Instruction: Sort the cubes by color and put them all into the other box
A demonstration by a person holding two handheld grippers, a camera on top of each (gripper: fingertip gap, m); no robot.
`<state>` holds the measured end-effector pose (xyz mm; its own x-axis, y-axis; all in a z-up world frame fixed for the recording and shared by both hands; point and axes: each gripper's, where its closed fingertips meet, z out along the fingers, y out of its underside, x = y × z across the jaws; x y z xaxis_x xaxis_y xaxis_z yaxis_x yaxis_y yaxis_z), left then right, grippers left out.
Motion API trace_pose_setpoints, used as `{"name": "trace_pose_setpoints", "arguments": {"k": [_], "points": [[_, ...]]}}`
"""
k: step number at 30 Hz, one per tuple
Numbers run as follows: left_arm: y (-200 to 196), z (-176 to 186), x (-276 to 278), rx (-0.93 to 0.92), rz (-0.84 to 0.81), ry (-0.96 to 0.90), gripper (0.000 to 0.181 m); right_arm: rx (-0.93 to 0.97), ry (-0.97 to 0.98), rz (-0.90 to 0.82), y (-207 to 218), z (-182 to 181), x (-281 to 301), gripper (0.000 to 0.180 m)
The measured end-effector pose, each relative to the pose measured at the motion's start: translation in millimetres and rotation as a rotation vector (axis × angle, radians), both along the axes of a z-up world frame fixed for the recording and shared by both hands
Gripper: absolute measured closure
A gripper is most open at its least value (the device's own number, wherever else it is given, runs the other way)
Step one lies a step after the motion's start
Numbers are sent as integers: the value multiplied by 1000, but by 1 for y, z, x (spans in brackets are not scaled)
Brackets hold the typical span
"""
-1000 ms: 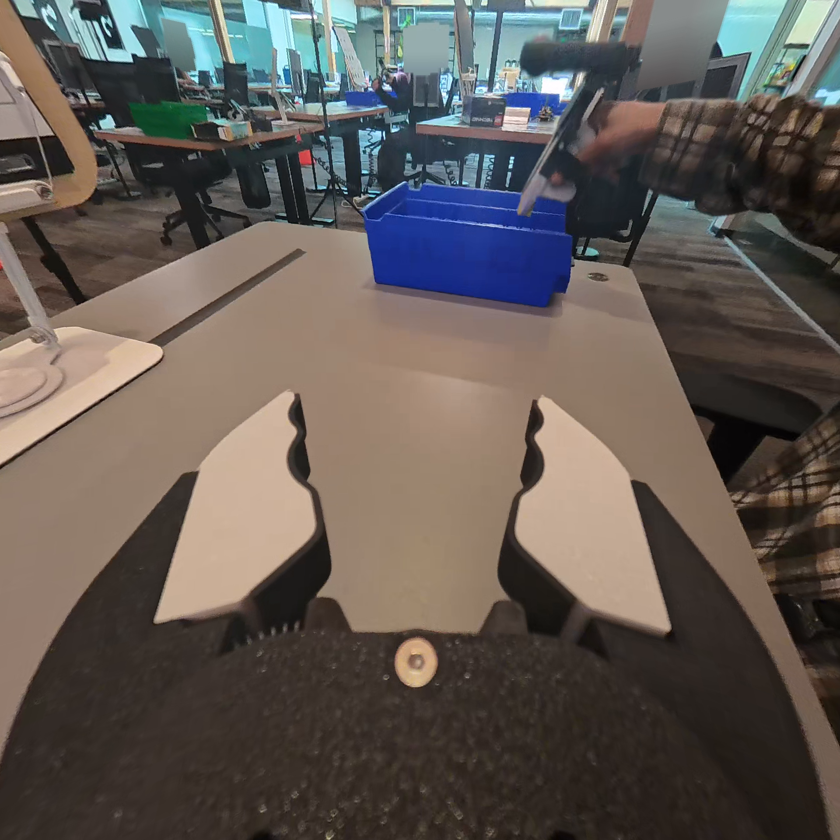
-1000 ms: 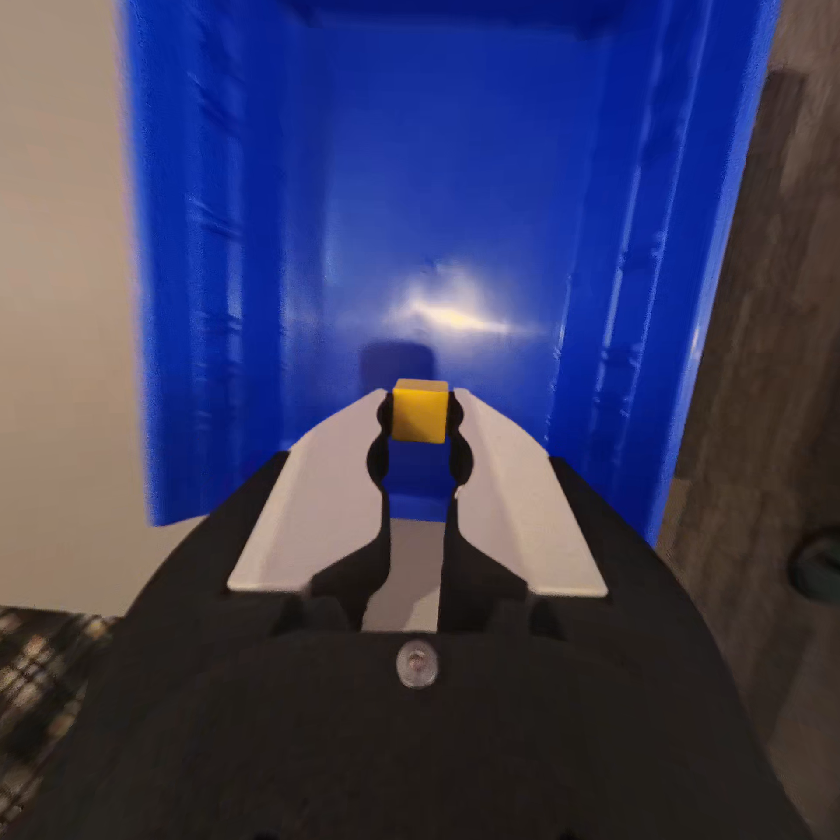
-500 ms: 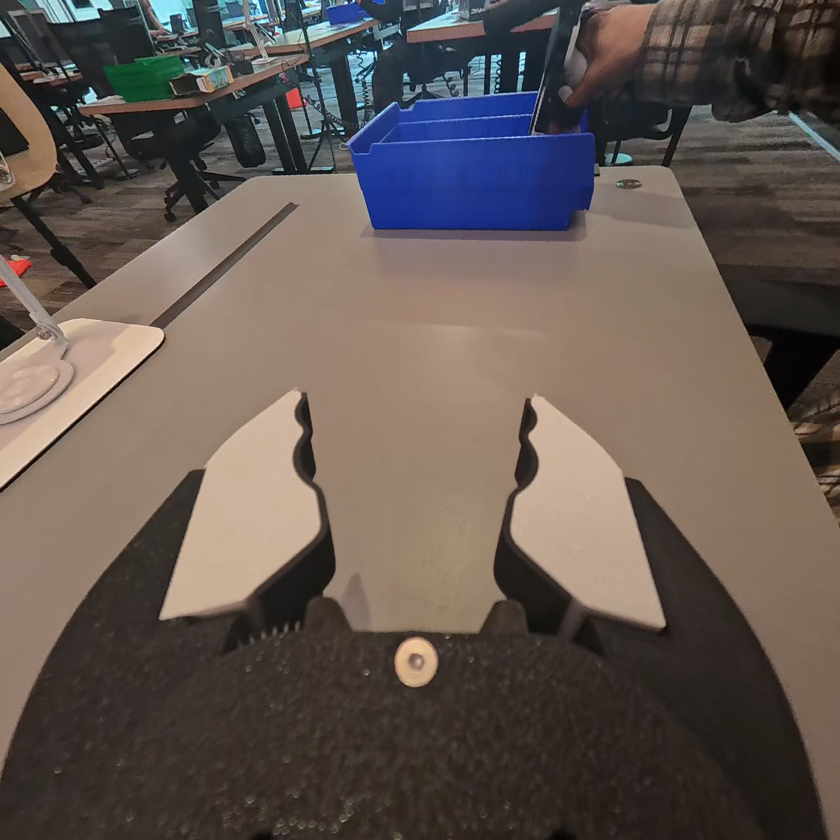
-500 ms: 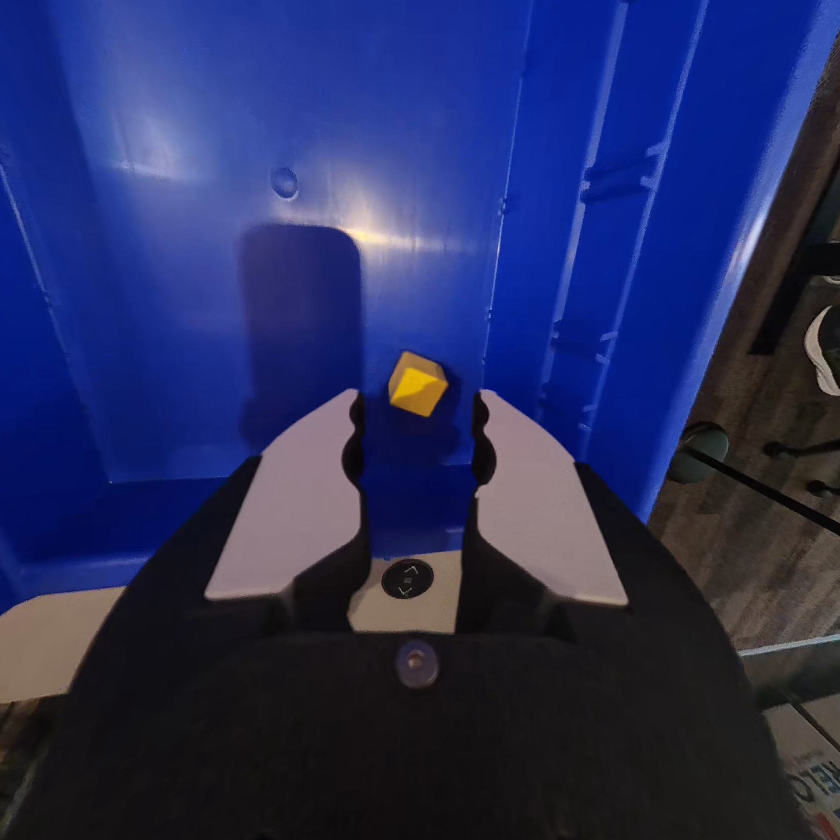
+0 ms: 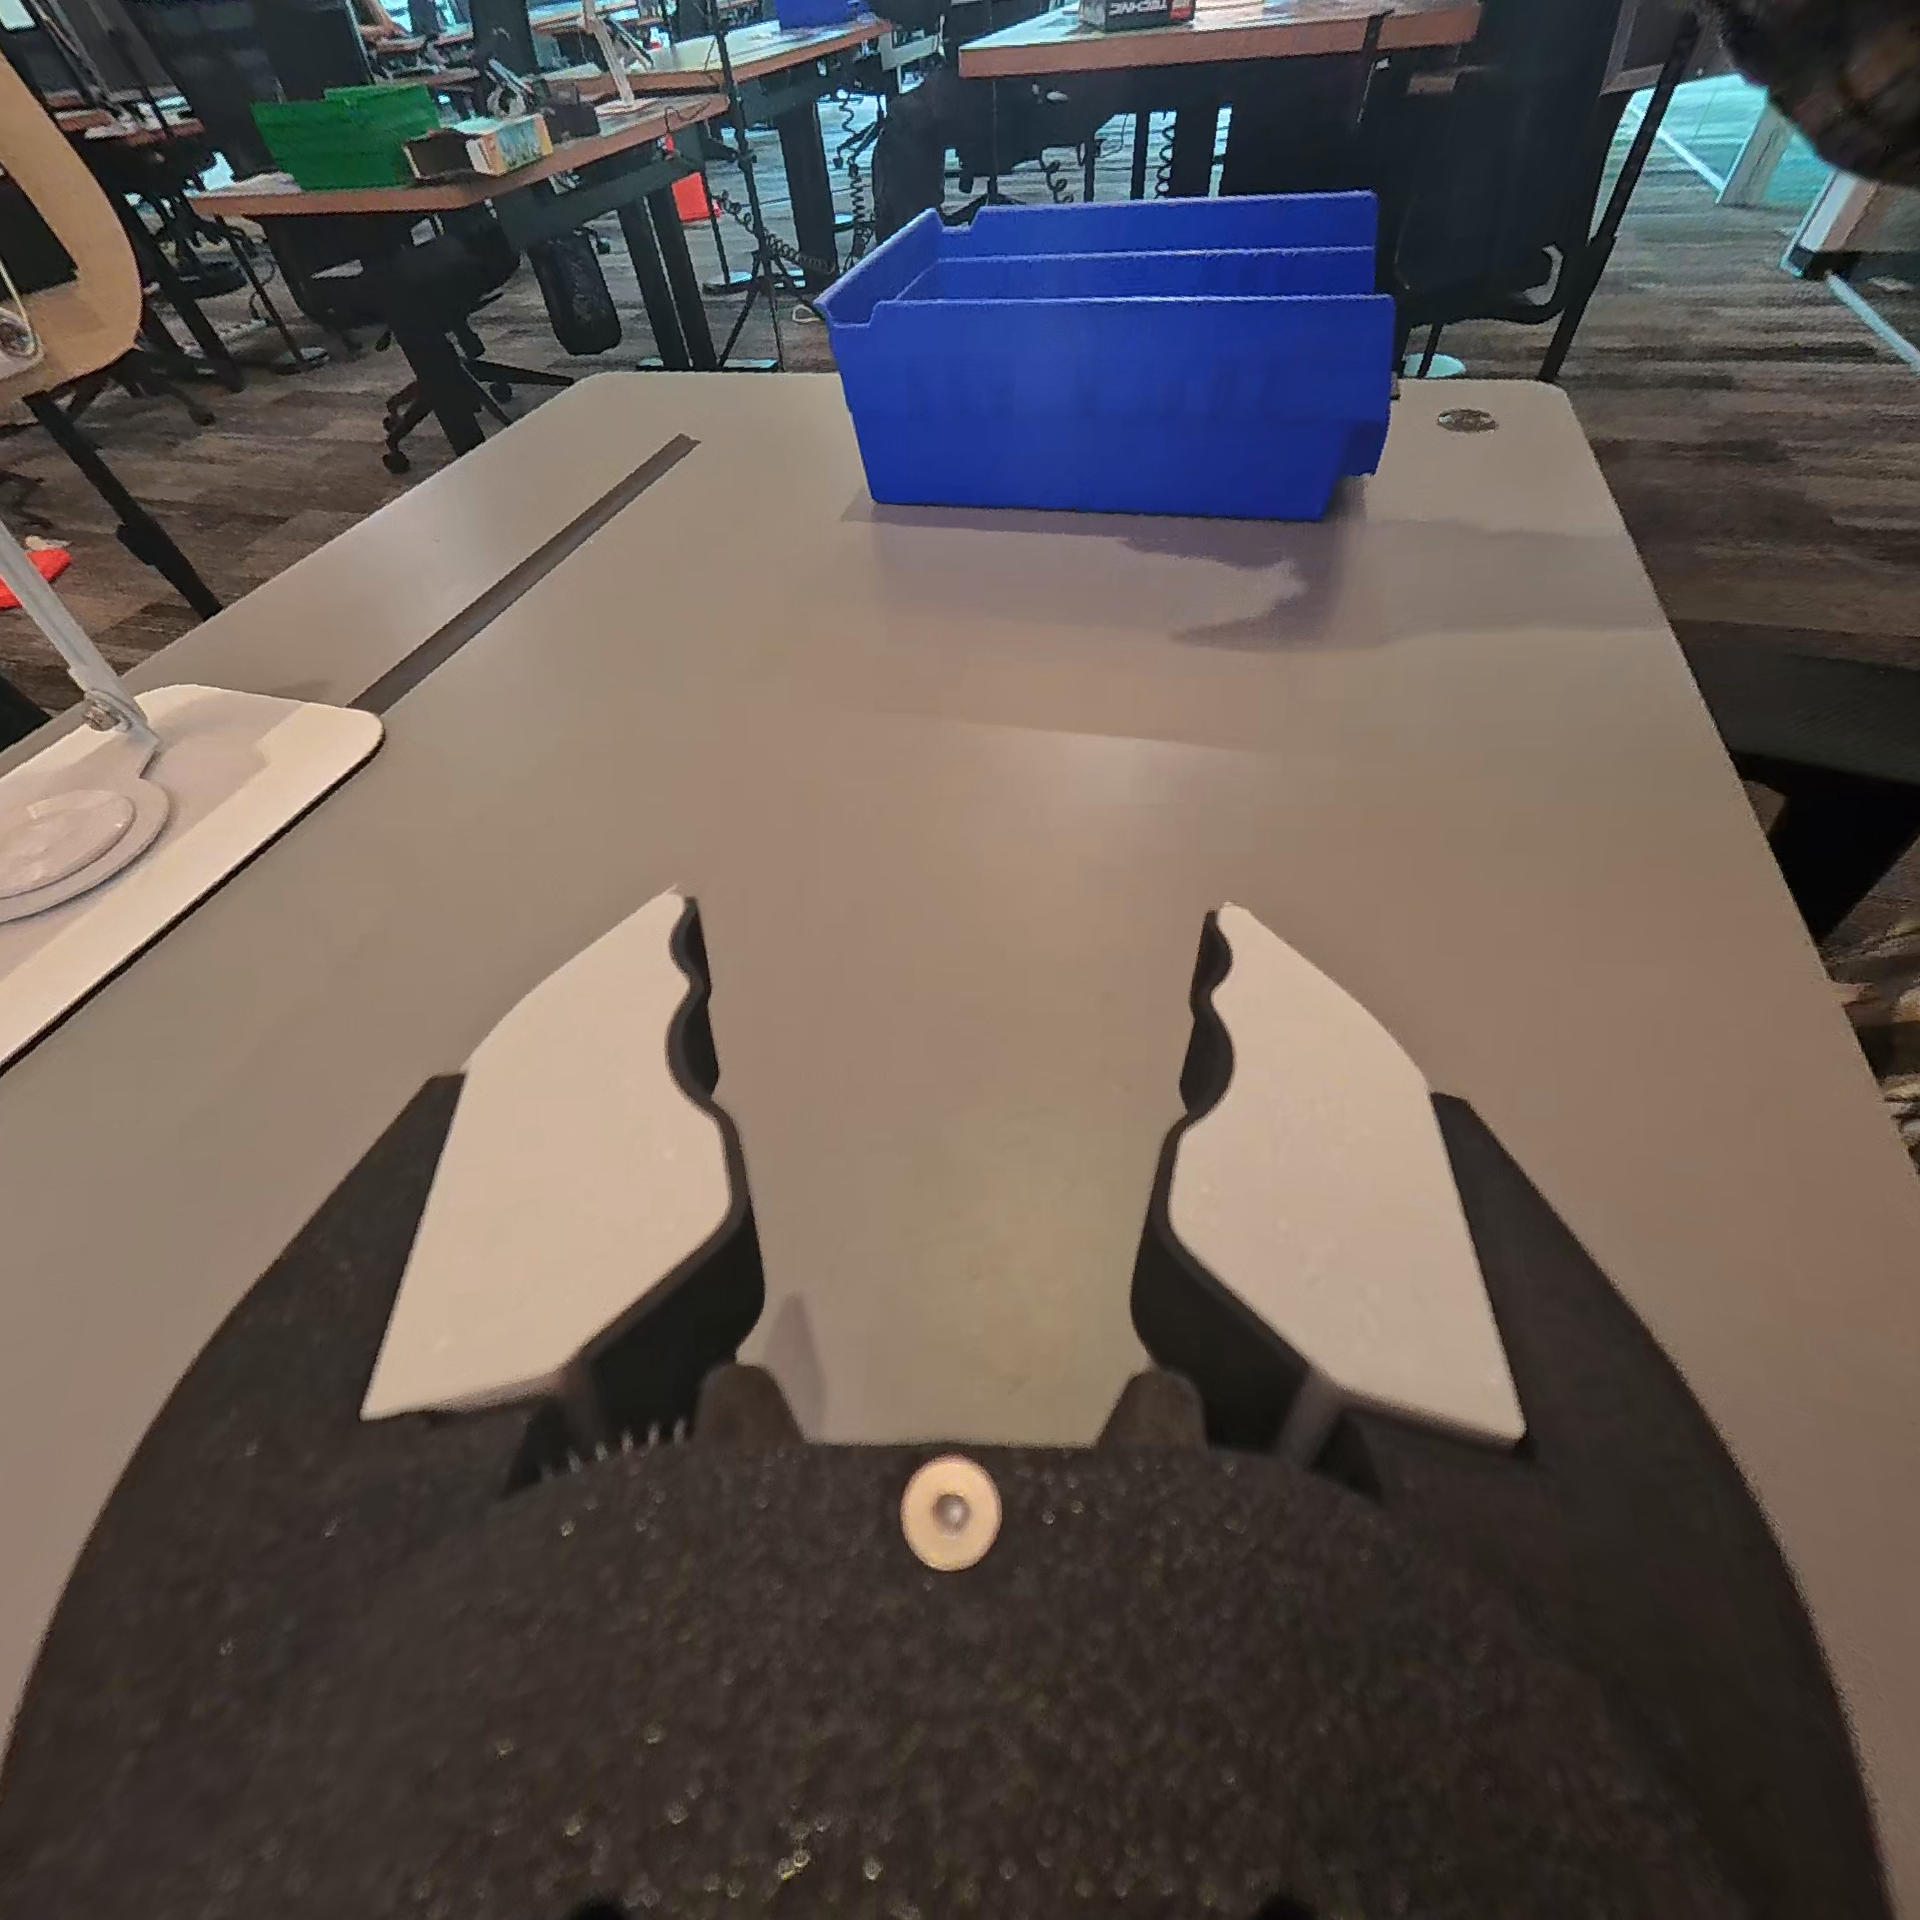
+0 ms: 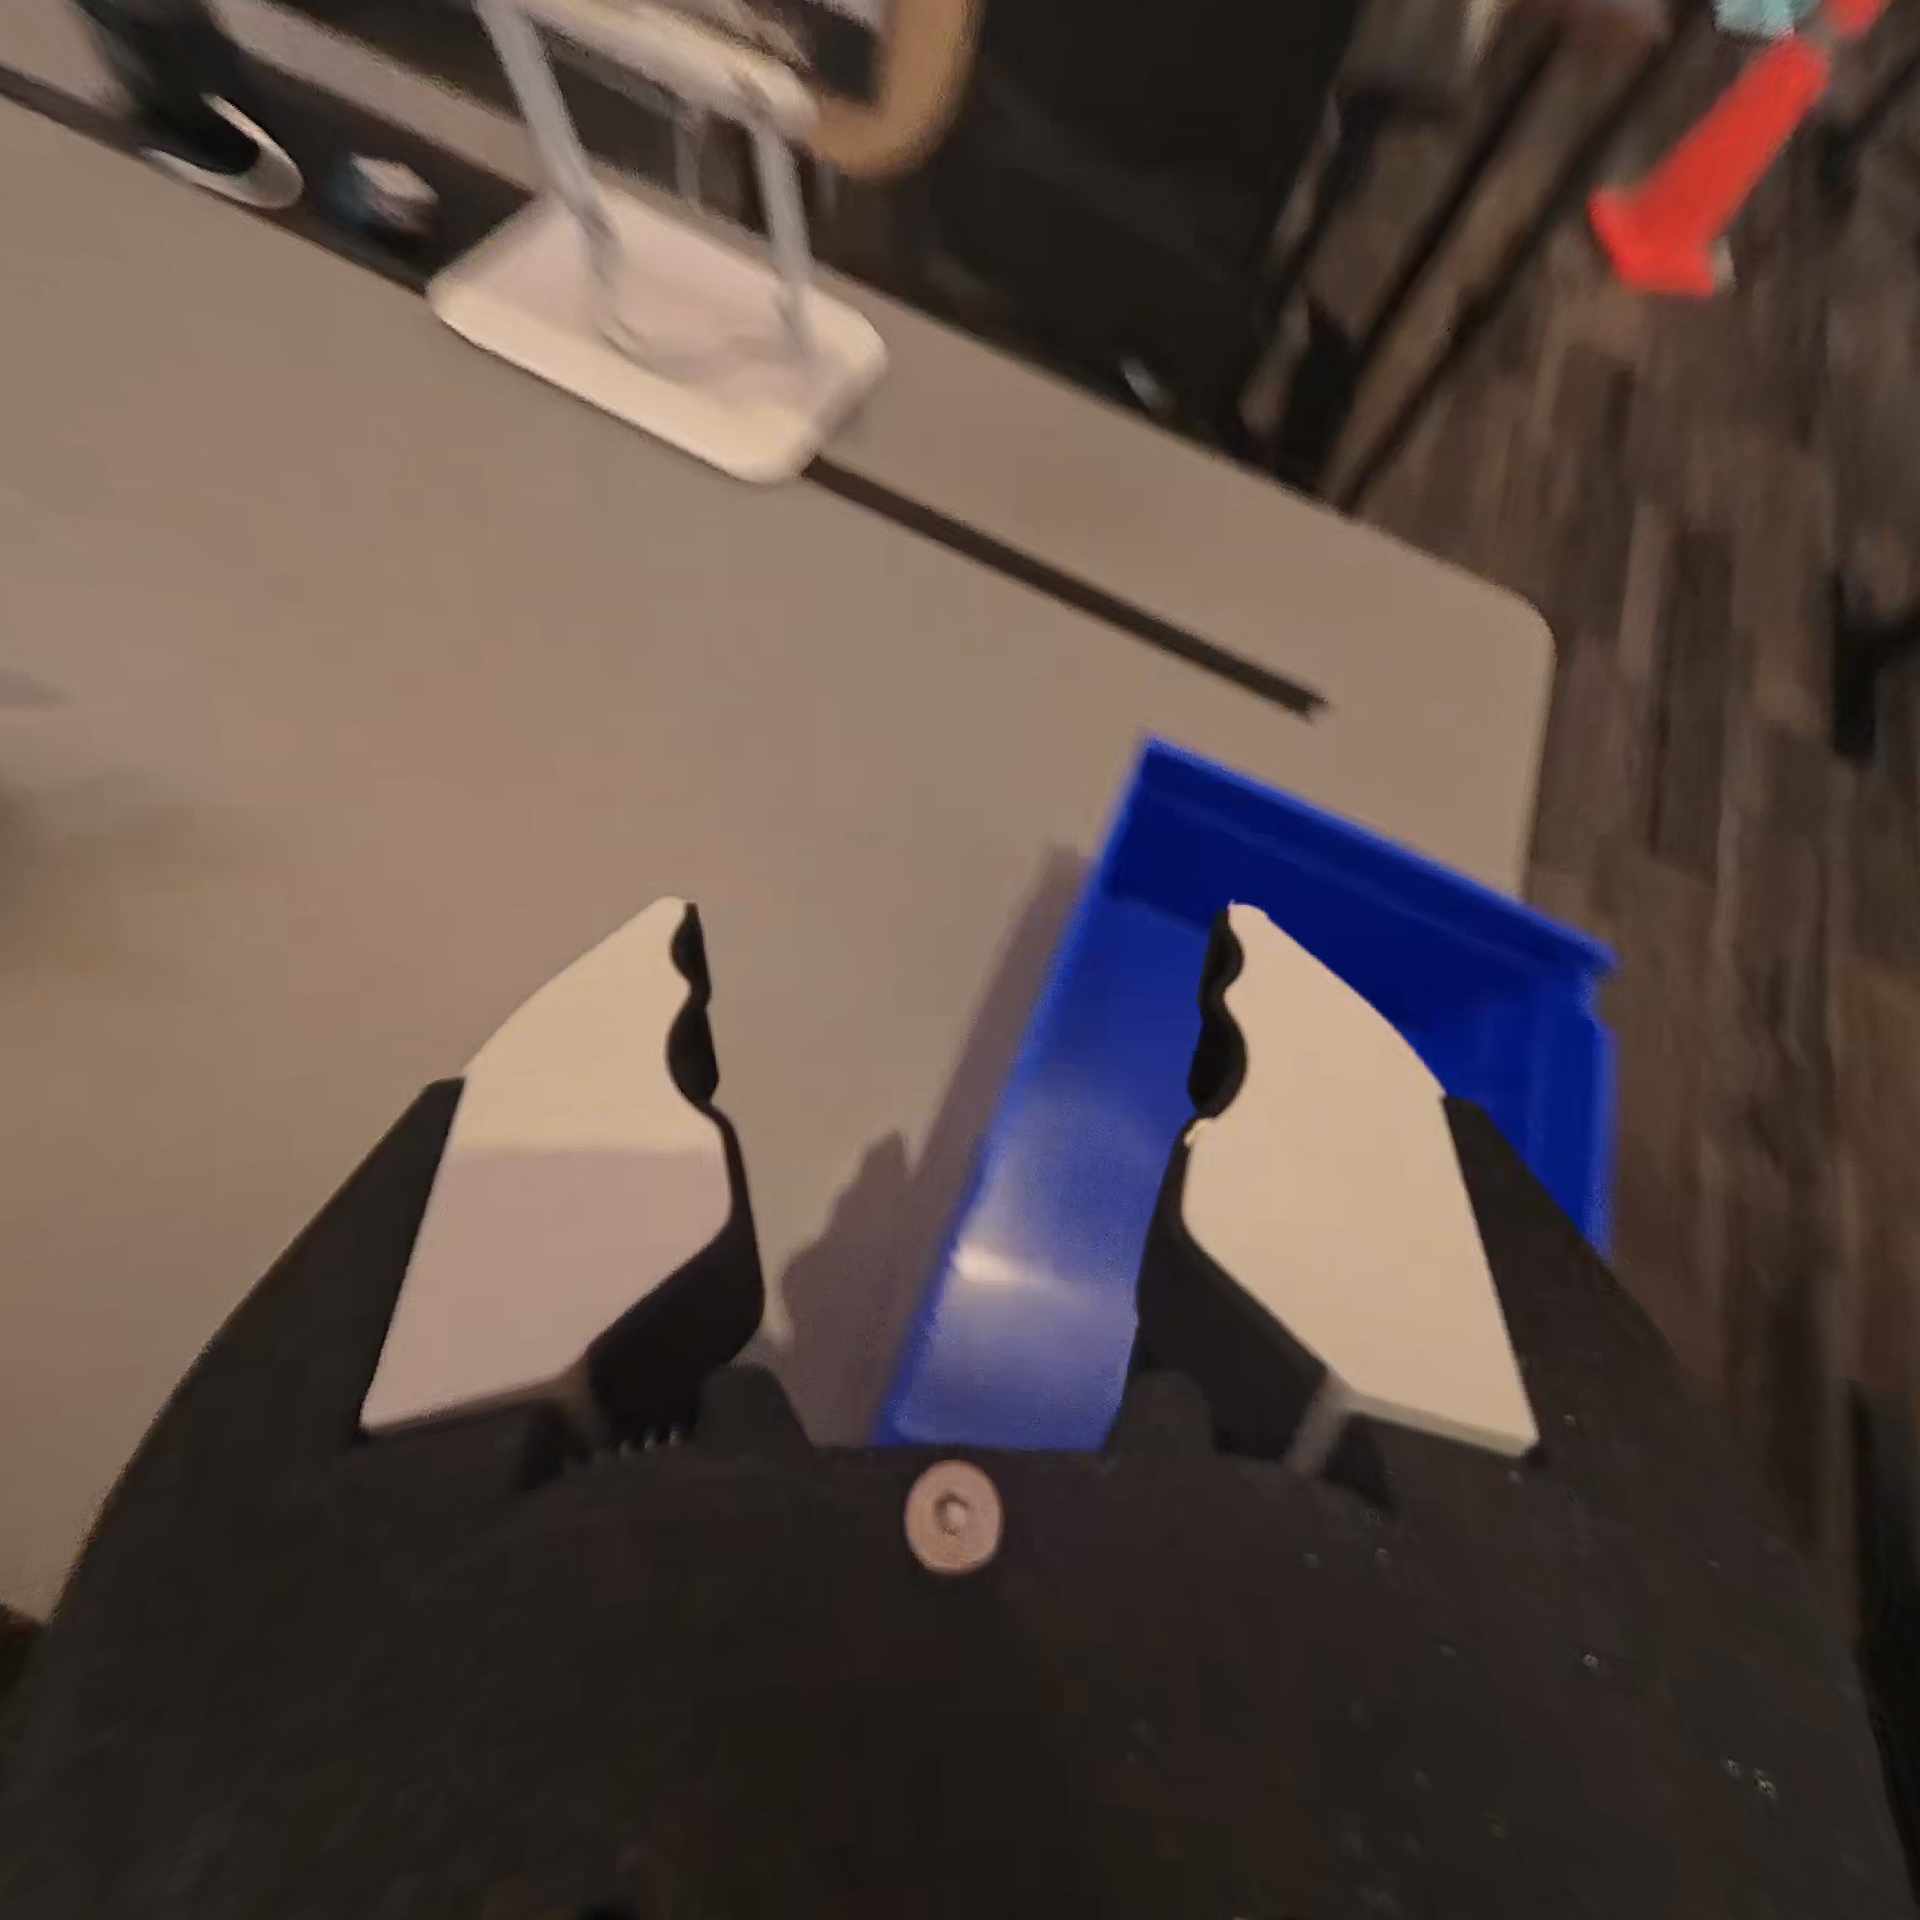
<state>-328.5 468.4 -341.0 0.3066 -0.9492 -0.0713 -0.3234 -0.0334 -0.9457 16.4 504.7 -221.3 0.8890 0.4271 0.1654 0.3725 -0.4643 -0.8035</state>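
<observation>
Blue plastic fills far less of the right wrist view than half a second ago: then the camera looked straight down into the blue box [image 6: 1049,1226] at a yellow cube lying on its floor, and now the view has swung up and away, blurred with motion, so only part of the box shows between and behind the fingers and the cube is out of sight. The right hand-held gripper [image 6: 956,914] has spread from a moderate gap to a wide one and holds nothing, hanging above the grey tabletop [image 6: 416,675] beside the box's near wall. A white stand base [image 6: 665,364] sits farther off by a dark groove in the tabletop.

In the left wrist view the person's plaid sleeve and the other tool, which reached into the box before, have gone from over it. The box [image 5: 1117,405] stands at the far end of the tabletop [image 5: 935,727]. The left hand-held gripper [image 5: 951,914] remains spread wide and empty, low over bare tabletop, well apart from the box.
</observation>
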Motion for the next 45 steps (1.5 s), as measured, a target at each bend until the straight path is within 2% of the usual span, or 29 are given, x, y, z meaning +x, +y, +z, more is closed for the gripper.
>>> {"name": "trace_pose_setpoints", "arguments": {"k": [3, 6, 10, 13, 18, 23, 26, 29, 33, 36, 40, 45], "points": [[4, 0, -3, 1, 20, -2, 92, 112, 112, 170, -3, -8, -63, 91], [8, 7, -10, -25, 48, -29, 92, 162, 227, 317, -7, -39, -117, 92], [2, 29, -34, -22, 99, -90, 94, 219, 312, 412, -5, -85, -166, 94], [-8, 46, -64, -1, 152, -109, 94, 248, 331, 455, -2, -106, -192, 94], [-29, 89, -152, 54, 295, -79, 97, 265, 332, 520, -4, -121, -220, 93], [-35, 109, -284, 87, 500, 143, 103, 248, 298, 555, -9, -131, -233, 92], [-29, 96, -350, -25, 555, 223, 103, 223, 301, 557, -10, -134, -240, 92], [-11, 65, -393, -156, 619, 264, 104, 201, 302, 558, -10, -136, -250, 92], [19, 12, -426, -286, 755, 335, 106, 174, 296, 570, -11, -135, -266, 92], [38, -13, -429, -330, 806, 330, 107, 150, 289, 589, -12, -133, -277, 92], [37, -40, -411, -396, 690, 348, 112, 140, 236, 610, -14, -129, -284, 92], [25, -56, -393, -297, 432, 455, 117, 124, 251, 630, -16, -123, -291, 92]]}}
